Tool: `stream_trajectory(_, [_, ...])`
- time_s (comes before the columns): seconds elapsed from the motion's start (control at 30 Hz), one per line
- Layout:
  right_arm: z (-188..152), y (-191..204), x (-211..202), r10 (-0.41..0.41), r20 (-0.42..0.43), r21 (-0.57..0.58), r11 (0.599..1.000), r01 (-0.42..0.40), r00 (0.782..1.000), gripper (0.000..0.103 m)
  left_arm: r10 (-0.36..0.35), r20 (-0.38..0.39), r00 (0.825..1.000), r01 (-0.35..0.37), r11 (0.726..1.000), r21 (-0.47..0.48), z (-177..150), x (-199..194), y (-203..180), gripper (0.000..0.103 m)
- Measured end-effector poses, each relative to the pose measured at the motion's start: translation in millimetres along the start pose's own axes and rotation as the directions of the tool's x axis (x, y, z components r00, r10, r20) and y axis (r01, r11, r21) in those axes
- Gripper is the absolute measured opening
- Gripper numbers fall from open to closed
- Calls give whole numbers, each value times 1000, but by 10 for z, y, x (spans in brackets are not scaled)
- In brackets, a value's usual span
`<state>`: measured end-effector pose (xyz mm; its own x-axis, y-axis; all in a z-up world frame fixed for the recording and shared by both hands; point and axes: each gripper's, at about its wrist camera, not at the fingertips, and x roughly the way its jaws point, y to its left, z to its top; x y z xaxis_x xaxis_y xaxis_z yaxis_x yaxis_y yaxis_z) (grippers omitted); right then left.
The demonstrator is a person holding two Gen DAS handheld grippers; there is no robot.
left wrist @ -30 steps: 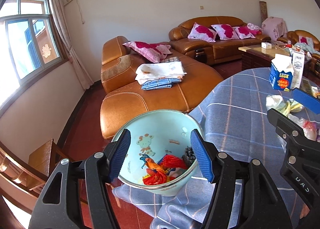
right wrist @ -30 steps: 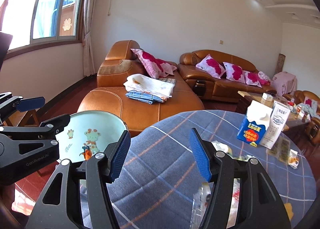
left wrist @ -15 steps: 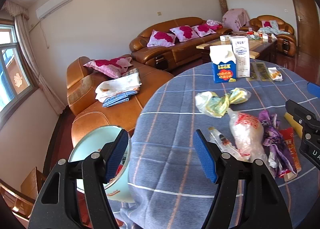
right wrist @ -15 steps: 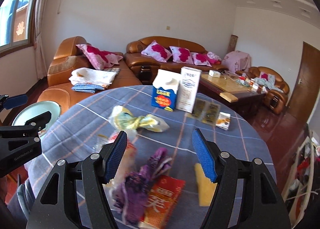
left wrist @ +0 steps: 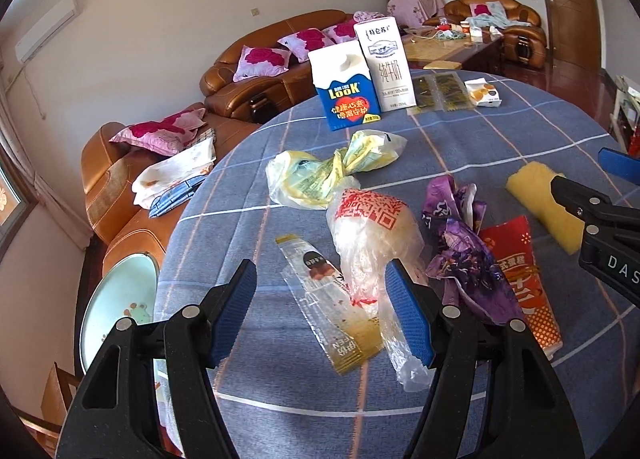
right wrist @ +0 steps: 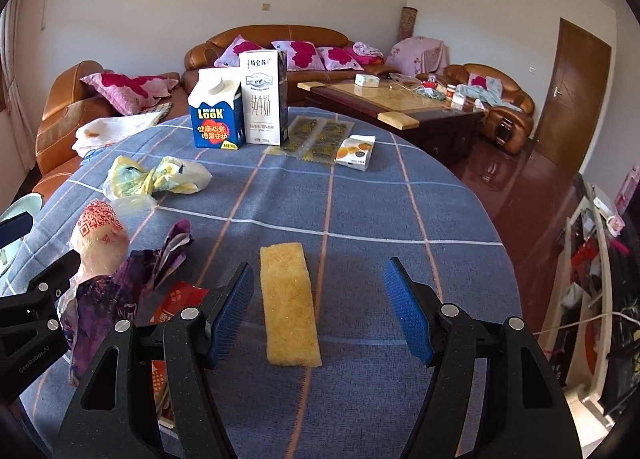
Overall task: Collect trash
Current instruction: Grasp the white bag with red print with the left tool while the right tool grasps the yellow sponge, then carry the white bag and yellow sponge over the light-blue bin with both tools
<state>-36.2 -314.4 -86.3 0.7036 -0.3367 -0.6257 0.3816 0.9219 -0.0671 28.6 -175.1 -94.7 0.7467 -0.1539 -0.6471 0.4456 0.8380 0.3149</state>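
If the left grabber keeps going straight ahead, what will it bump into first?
Most likely the long clear snack wrapper lying between the open left gripper fingers, or the crumpled clear bag with red print beside it. Depth is hard to judge here.

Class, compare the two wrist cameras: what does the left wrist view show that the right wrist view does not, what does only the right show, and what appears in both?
Only the left wrist view shows the long clear snack wrapper lying between the open left gripper fingers, and the pale blue bin beside the table.

Only the right wrist view shows the open right gripper from behind, over the yellow sponge, and the coffee table's whole top.

Both show the blue Look carton, white milk carton, yellow plastic bag and purple wrapper.
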Motion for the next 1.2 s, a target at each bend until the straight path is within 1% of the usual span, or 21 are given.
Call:
stream_trajectory(0.07, [-30,-29,44,10,-21,13,1000,-10,1000,67,-6,4,1000,6,1000,4,4,15,-46,65])
stream_trajectory(0.13, [-28,-28,47,17,-21,17,1000,-16,1000,67,-20,6,1000,20,1000,5,5,24,-74,63])
stream_trajectory(0.2, [-25,-13,76,17,-39,8,1000,-17,999,67,-42,4,999,42,999,8,-1,34,-97,52])
stream_trajectory(0.23, [-24,-4,96,19,-52,6,1000,-19,998,67,-56,1,998,56,998,6,3,37,-96,48])
stream_trajectory(0.27, [-19,-9,117,21,-62,8,1000,-21,998,67,-80,-2,997,80,997,5,1,41,-104,38])
stream_trajectory(0.3, [-18,-13,136,25,-73,9,1000,-25,997,67,-100,-5,995,100,995,8,-2,44,-125,30])
stream_trajectory(0.33, [-16,-17,157,30,-84,12,1000,-29,996,67,-110,-4,994,110,994,12,-6,41,-139,26])
stream_trajectory(0.37, [-16,-29,179,34,-95,15,999,-32,995,67,-125,-3,992,126,992,18,-11,38,-159,17])
stream_trajectory(0.4, [-18,-37,197,38,-106,20,999,-36,994,66,-140,-2,990,140,990,23,-14,34,-175,16])
stream_trajectory(0.43, [-19,-40,217,43,-117,22,999,-40,992,63,-138,4,990,138,990,27,-13,28,-189,15])
stream_trajectory(0.47, [-18,-36,241,51,-132,21,999,-49,990,60,-144,7,990,144,989,31,-11,27,-199,12])
stream_trajectory(0.5, [-15,-26,271,62,-149,18,998,-60,987,53,-153,11,988,153,988,34,-10,23,-203,10])
stream_trajectory(0.57, [-5,-13,307,85,-171,15,996,-83,982,46,-162,18,987,161,986,30,3,6,-197,8])
stream_trajectory(0.63, [-13,-3,334,116,-185,14,993,-116,976,32,-177,31,984,177,984,19,20,-37,-165,7])
stream_trajectory(0.67, [-12,0,334,132,-187,15,991,-131,973,29,-178,38,983,177,984,16,28,-65,-153,7])
stream_trajectory(0.83, [-13,-40,310,151,-172,34,988,-147,973,27,-185,73,980,186,982,-15,86,-218,-24,6])
stream_trajectory(0.93, [-10,-96,257,164,-139,68,986,-155,977,27,-178,95,979,182,983,-36,118,-314,75,6])
stream_trajectory(1.2, [-6,-174,111,168,-60,101,982,-161,984,27,-107,142,984,123,987,-104,151,-518,427,6])
